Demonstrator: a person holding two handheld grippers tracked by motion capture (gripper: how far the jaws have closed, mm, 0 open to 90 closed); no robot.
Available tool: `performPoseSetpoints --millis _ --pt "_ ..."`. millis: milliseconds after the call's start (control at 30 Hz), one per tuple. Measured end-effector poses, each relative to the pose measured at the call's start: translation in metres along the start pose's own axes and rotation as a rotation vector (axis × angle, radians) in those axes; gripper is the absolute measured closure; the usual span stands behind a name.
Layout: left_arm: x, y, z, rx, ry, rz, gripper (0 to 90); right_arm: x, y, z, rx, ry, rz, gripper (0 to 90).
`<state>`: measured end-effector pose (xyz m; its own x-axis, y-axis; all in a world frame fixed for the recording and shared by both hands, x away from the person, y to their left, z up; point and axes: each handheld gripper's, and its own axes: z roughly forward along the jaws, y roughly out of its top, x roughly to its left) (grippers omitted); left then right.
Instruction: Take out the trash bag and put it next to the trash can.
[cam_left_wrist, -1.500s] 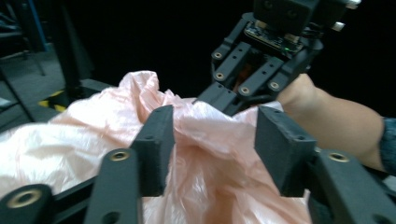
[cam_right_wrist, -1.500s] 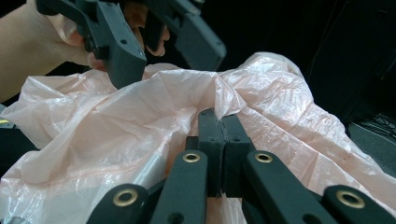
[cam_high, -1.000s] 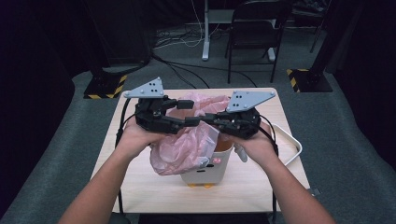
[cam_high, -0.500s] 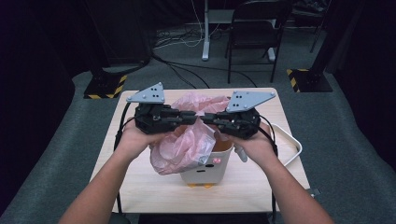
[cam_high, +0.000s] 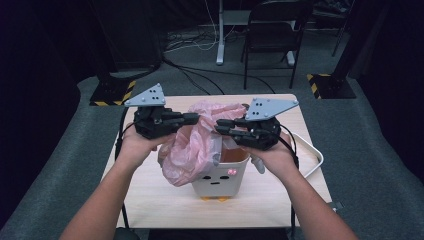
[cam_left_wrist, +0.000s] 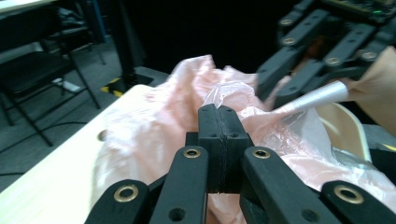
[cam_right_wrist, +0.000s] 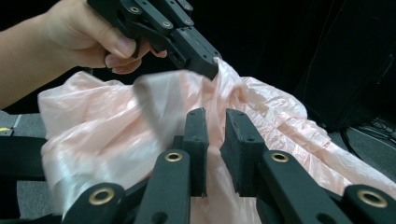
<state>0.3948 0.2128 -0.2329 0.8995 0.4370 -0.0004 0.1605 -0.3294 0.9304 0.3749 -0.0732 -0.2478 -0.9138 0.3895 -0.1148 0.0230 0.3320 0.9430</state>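
While both hands hold their tools above the small cream bin (cam_high: 220, 181), a pink plastic bag (cam_high: 192, 147) hangs between them, draped over the bin's left rim and bunched up above its opening. That bin stands near the middle of the pale wooden table (cam_high: 150, 200), with a little face printed on its front wall. On the left of the bin, the left gripper (cam_high: 196, 118) points inward toward the bag; in the left gripper view its two black jaws are pressed tight together with a thin fold of the pink film (cam_left_wrist: 219, 95) sticking out just above their tips, so it is clenched on the bag. Its jaws have just been closing onto that fold. On the right of the bin, the right gripper (cam_high: 220, 125) also points inward, its tips close to the left one's over the bag. In the right gripper view (cam_right_wrist: 215, 116) a narrow gap stands between its pads and no film is pinched in that gap; the bag lies just behind and below them, so this gripper is released. Its jaws have just been opening. From that same view the left gripper (cam_right_wrist: 205, 63) nips the top edge of the bag, with a hand (cam_right_wrist: 88, 35) wrapped round its handle. A white tray (cam_high: 312, 155) lies on the table to the right of the bin, partly behind the right hand. Beyond the table, well behind the bin, a dark folding chair (cam_high: 272, 37) stands on the grey floor
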Motion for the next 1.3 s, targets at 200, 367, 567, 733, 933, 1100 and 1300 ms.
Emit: performPoseSetpoints --millis 200,367,567,733,933,1100,1300 --pt "0.010 -0.004 -0.005 0.004 0.052 -0.012 90.0 0.002 0.001 -0.002 -0.002 0.003 -0.010 78.6" --pt "0.018 -0.009 -0.008 0.011 0.114 -0.029 90.0 0.003 0.000 -0.002 0.002 0.004 -0.012 78.5" --pt "0.025 -0.018 -0.006 0.019 0.148 -0.049 89.9 0.002 -0.001 -0.002 0.003 0.003 -0.007 79.2" --pt "0.029 -0.023 -0.004 0.022 0.161 -0.062 89.6 0.002 -0.002 -0.002 0.002 0.003 -0.007 79.5" --pt "0.033 -0.031 0.001 0.028 0.161 -0.092 80.4 0.001 -0.002 -0.002 0.005 0.006 -0.006 80.0" --pt "0.037 -0.032 0.002 0.033 0.172 -0.118 66.5 0.001 -0.002 -0.002 0.005 0.007 -0.006 80.1" --pt "0.040 -0.034 0.006 0.038 0.152 -0.144 62.2 0.001 -0.003 -0.003 0.002 0.007 -0.004 80.1"
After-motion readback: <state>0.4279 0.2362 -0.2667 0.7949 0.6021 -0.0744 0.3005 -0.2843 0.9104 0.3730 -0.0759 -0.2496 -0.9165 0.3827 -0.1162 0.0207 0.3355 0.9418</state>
